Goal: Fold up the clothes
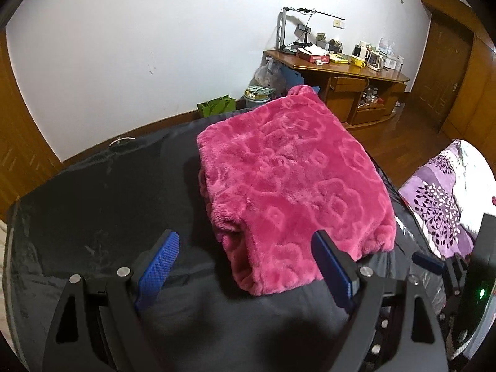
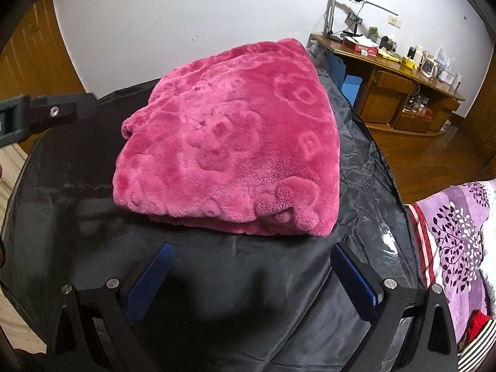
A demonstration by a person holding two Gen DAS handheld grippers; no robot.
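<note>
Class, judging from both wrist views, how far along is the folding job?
Done: the pink fleece garment lies folded in a compact stack on the black sheet. In hand: nothing; the left tool and right tool are both open and empty, short of the stack. Left: at most tidying the loose edge; no other unfolded clothes are visible.

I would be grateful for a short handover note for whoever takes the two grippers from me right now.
Left gripper: open, empty, fingers either side of the bundle's near corner, not gripping.
Right gripper: open, empty, short of the bundle's near edge.
Pink fleece garment: folded into a compact bundle on the black sheet.
Done: the folding looks finished.
Left: perhaps only tidying the loose corner at the left, or setting it aside.
</note>
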